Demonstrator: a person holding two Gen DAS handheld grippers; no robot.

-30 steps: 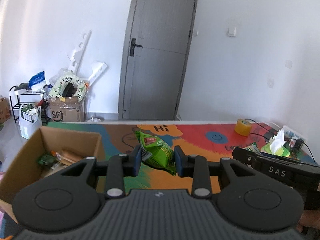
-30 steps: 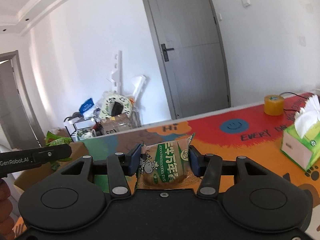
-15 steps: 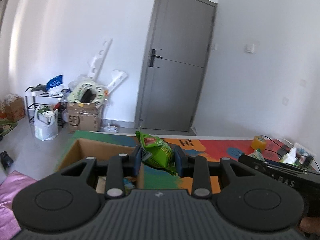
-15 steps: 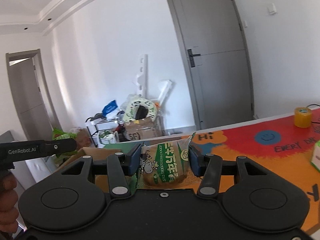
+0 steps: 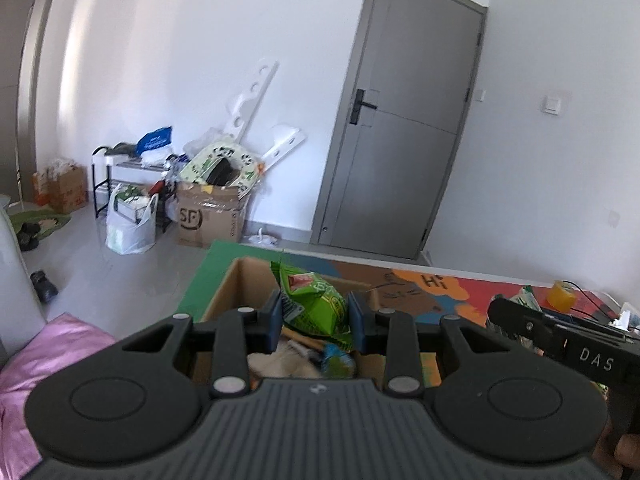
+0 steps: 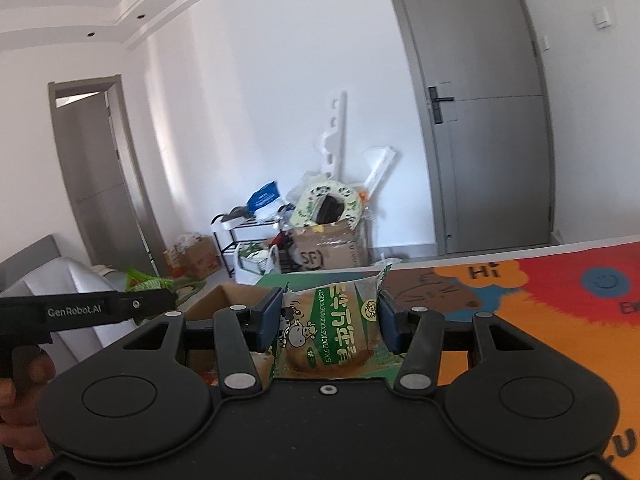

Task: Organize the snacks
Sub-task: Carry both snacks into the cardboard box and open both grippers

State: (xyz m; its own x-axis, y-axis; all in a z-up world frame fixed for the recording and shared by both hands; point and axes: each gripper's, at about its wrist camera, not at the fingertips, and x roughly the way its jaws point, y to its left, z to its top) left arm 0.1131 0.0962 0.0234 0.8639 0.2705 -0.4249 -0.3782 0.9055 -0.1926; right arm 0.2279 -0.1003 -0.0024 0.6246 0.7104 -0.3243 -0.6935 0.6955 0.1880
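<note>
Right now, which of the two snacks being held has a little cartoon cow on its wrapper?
The bread packet clamped in the right gripper: see-through wrapper, green band, cartoon cow. The left gripper holds a crinkled green bag with a red label instead.

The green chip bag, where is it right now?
In the left wrist view the green chip bag sits pinched in the left gripper, held above the open cardboard box at the table's left end.

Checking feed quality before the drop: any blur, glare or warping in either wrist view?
Left wrist: green snack bag sharp, door bowed by fisheye, wall washed bright. Right wrist: bread packet print readable, slight sheen; door frame curved.
</note>
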